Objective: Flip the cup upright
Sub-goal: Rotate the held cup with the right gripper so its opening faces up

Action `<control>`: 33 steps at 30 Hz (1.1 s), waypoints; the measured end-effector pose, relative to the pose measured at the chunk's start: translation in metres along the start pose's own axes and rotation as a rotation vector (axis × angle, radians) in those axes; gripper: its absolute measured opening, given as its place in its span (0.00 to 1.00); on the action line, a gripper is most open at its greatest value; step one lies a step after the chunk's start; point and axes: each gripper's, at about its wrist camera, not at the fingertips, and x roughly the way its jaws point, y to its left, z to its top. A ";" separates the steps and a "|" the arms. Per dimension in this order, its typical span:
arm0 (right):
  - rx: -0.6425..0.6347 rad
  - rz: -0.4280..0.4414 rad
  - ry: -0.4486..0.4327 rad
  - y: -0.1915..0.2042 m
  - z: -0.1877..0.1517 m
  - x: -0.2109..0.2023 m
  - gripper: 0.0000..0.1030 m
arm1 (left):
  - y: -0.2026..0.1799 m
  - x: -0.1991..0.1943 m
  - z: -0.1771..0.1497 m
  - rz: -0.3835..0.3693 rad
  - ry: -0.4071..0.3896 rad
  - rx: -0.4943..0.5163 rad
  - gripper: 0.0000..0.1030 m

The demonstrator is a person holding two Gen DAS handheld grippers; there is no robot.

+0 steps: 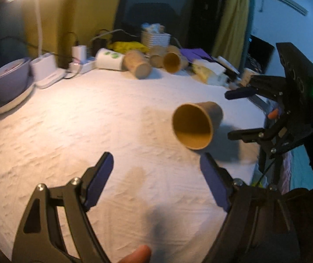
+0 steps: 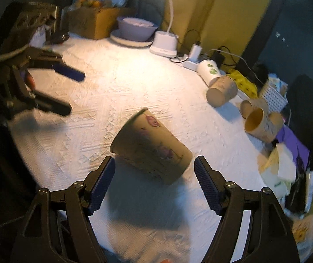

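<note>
A tan paper cup (image 1: 197, 127) lies on its side on the white tablecloth (image 1: 90, 120), its open mouth facing my left gripper. In the right wrist view the cup (image 2: 152, 146) shows its printed side, base toward the right. My left gripper (image 1: 156, 164) is open and empty, just short of the cup. My right gripper (image 2: 154, 166) is open and empty, its jaws wide on either side of the cup without touching it. The right gripper (image 1: 233, 114) also shows in the left wrist view, beside the cup's base. The left gripper (image 2: 73, 92) shows at the left of the right wrist view.
Several more paper cups (image 1: 154, 62) lie on their sides at the back of the table. A purple bowl on a plate (image 1: 8, 83), a white lamp base (image 1: 46, 70), a power strip (image 1: 81, 65), a white basket (image 1: 155, 38) and papers (image 1: 209, 70) line the far edge.
</note>
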 end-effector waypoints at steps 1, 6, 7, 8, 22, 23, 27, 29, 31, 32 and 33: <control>-0.022 -0.003 0.012 0.002 0.003 0.003 0.75 | 0.006 -0.001 -0.001 0.006 -0.006 -0.015 0.80; -0.140 -0.001 0.074 0.009 0.024 0.027 0.76 | 0.028 -0.006 -0.003 0.012 -0.032 -0.081 0.80; -0.147 -0.002 0.082 0.009 0.027 0.031 0.76 | 0.031 -0.006 -0.002 0.012 -0.035 -0.094 0.80; -0.160 -0.001 0.098 0.009 0.032 0.038 0.76 | 0.036 -0.006 -0.002 0.013 -0.039 -0.108 0.80; -0.292 0.016 0.262 0.011 0.062 0.087 0.75 | 0.069 -0.003 -0.005 0.015 -0.058 -0.204 0.80; -0.297 0.013 0.274 0.011 0.064 0.091 0.75 | 0.070 -0.003 -0.005 0.013 -0.059 -0.209 0.80; -0.305 -0.001 0.315 0.009 0.067 0.101 0.75 | 0.073 -0.004 -0.007 0.003 -0.070 -0.222 0.80; -0.324 -0.013 0.333 0.010 0.067 0.105 0.75 | 0.072 -0.005 -0.007 -0.005 -0.078 -0.226 0.80; -0.340 -0.024 0.346 0.012 0.068 0.109 0.74 | 0.072 -0.005 -0.008 -0.008 -0.083 -0.228 0.80; -0.347 -0.033 0.351 0.012 0.068 0.110 0.73 | 0.073 -0.005 -0.008 -0.009 -0.085 -0.229 0.80; -0.346 -0.037 0.353 0.012 0.069 0.112 0.72 | 0.072 -0.006 -0.008 -0.009 -0.088 -0.230 0.80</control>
